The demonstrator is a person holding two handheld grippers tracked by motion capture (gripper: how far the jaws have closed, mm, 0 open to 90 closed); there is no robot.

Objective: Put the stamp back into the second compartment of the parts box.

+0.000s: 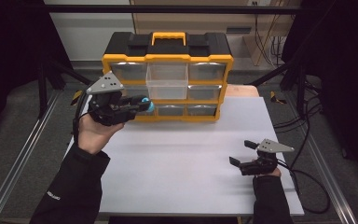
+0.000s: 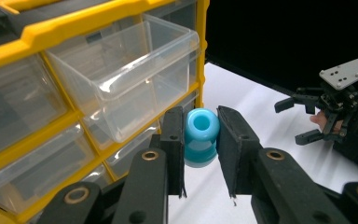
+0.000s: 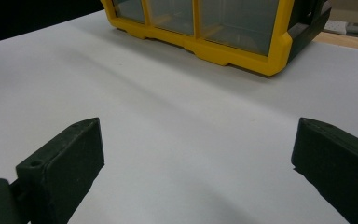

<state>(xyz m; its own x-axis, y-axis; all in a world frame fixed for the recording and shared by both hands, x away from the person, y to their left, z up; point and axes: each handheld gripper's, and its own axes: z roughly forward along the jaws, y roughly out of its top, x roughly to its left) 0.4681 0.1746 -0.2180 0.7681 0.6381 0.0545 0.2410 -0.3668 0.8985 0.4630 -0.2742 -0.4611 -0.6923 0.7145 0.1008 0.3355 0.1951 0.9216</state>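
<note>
White table (image 1: 182, 158), dark room; the yellow organizer (image 1: 168, 58) sits at twelve o'clock, one clear drawer (image 1: 167, 81) pulled out, empty. My left gripper (image 1: 145, 106) pinches a blue spool (image 2: 200, 137); my right gripper (image 1: 242, 152) gapes wide.

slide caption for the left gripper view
Left gripper clamps a blue spool beside the organizer's pulled-out clear drawer.

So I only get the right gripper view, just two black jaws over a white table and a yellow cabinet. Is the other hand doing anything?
Observer: Yes. The left gripper is shut on a small blue spool.
Operator: Where is it holding that?
Observer: In the air, in front of the yellow drawer cabinet.
Operator: Are all the drawers shut?
Observer: No. One clear drawer in the top row's middle is pulled out and looks empty.
</note>
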